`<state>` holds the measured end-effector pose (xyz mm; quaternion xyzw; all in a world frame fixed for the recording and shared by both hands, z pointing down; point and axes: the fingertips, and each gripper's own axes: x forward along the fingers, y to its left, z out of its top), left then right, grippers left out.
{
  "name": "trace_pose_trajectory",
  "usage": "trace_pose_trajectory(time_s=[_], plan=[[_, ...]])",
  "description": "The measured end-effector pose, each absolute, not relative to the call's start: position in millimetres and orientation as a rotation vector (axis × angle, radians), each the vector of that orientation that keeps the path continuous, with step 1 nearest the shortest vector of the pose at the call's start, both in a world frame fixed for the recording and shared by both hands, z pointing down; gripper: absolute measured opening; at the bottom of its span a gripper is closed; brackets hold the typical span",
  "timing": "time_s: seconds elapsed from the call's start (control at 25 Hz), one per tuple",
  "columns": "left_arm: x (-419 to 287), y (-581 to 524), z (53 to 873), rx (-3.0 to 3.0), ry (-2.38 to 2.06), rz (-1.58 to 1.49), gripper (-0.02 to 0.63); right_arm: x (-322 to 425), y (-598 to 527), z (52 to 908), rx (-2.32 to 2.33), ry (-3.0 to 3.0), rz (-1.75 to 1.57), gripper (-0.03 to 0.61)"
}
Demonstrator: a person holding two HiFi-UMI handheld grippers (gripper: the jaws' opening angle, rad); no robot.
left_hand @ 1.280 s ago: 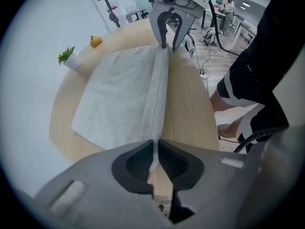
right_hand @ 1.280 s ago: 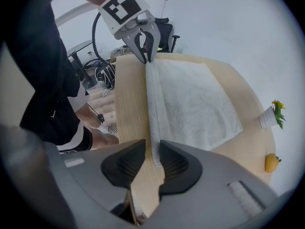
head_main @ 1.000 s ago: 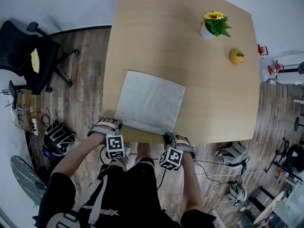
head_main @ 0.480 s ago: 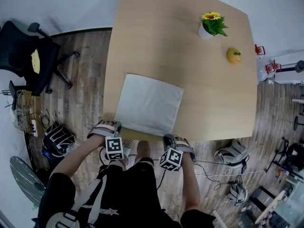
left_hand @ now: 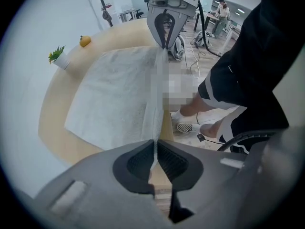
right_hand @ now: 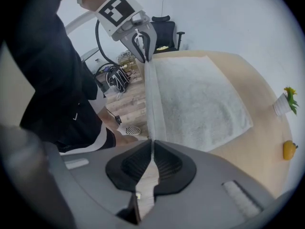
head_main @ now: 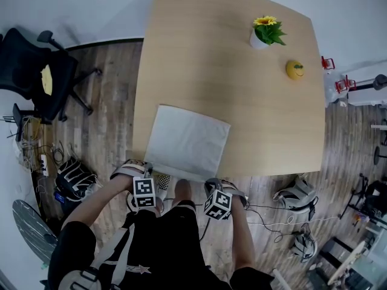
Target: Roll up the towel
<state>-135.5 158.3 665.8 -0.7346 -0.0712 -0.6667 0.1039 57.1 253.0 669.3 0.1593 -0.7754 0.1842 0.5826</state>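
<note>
the grey towel (head_main: 187,141) lies flat on the table (head_main: 242,71), against its near edge and towards the near left corner, turned slightly askew. it is a little longer from side to side, so its long axis runs roughly along the table's near edge. the left gripper (left_hand: 155,144) is clamped on the towel's near left corner, with cloth between its pads. the right gripper (right_hand: 151,144), whose jaws have just been closing, pinches the near right corner. the towel's near edge stretches straight between them.

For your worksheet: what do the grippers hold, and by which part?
The towel, near edge: left gripper at one corner, right gripper, jaws just closed, at the other.
</note>
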Motion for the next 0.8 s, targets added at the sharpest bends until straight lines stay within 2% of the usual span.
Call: trace_pose_trajectory(time_s=[0.28,0.8], plan=[[-133.7,153.8,658.8,-2.237,-0.261,-2.046,0.034,57.4,249.2,657.7,0.353,-1.852,0.574,0.023],[-127.4,137.8,656.4,-2.229,-0.301,-2.087,0.034,66.4,226.6,650.7,0.344,-1.853,0.607,0.025]])
